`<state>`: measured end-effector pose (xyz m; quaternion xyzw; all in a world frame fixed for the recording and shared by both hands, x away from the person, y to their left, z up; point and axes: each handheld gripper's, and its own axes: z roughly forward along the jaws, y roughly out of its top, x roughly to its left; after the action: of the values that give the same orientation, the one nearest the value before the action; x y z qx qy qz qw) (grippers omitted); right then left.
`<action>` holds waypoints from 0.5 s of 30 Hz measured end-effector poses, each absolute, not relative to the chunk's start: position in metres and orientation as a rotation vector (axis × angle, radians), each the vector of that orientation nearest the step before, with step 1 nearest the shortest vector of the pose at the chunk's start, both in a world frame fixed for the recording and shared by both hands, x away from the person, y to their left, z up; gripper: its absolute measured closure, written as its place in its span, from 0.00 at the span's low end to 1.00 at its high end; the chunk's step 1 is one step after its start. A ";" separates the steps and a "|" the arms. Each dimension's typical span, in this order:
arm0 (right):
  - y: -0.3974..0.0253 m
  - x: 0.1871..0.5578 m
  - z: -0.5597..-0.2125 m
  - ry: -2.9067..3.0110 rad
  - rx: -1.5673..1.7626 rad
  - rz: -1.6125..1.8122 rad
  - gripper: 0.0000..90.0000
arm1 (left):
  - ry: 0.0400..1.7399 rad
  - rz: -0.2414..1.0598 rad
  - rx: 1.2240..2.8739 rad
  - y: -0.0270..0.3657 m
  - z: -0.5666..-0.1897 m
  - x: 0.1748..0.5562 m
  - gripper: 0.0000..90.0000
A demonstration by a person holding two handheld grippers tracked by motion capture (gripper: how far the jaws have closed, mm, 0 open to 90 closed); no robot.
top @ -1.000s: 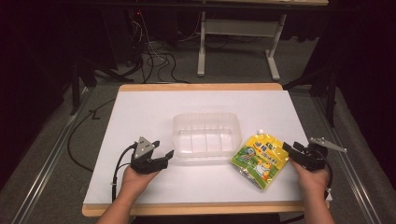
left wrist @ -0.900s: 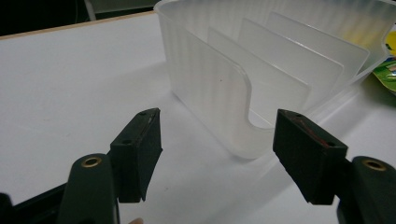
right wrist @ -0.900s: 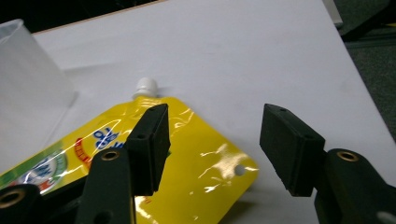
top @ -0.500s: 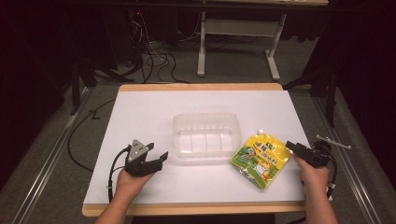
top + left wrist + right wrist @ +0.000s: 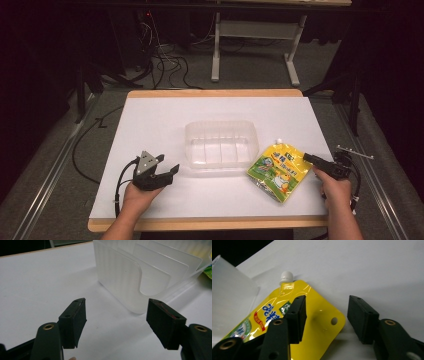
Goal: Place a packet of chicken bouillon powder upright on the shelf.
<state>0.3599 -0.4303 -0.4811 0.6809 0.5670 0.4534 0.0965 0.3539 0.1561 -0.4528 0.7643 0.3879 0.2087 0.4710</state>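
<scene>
**Right gripper lines up on the pouch corner**

The yellow spouted pouch (image 5: pixel 278 171) lies flat on the white table (image 5: pixel 165 120), near the right edge and just right of the clear plastic bin (image 5: pixel 221 144), its white cap (image 5: pixel 286 276) pointing toward the far side. In the right gripper view the pouch's right corner, the one with the punched hole (image 5: pixel 334 320), sits between the jaws: one jaw hangs over the printed face, the other over bare table just beyond the edge. The right gripper (image 5: pixel 311 159) is spread and holds nothing yet.

The step in hand looks like a pick of the pouch, probably to drop it into the bin. A flat, slack pouch gives little to bite on, so the grip should take the sealed border at that corner rather than the soft filled body. It would help to tilt the gripper so the outer jaw can slide under the edge, then close firmly on the seam. Pinching near the hole alone risks a tear or a slip. Lift slowly, since the liquid weight will likely swing the lower end.

The left gripper (image 5: pixel 161 172) rests on the table at the near left, jaws wide apart and empty, facing the bin's left wall (image 5: pixel 117 282). It could steady the bin if the pouch nudges it.
</scene>
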 end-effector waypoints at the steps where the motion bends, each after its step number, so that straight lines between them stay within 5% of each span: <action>1: -0.429 0.359 -0.481 1.693 2.000 1.353 0.60 | 0.945 0.504 1.872 0.155 -0.453 0.354 0.36; 15: -0.411 0.347 -0.476 1.787 1.884 1.411 0.71 | 0.918 0.504 1.889 0.151 -0.452 0.354 0.36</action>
<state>0.3469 -0.4108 -0.4757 0.6348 0.6020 0.4753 0.0934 0.3539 0.1506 -0.4524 0.7713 0.3747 0.2059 0.4714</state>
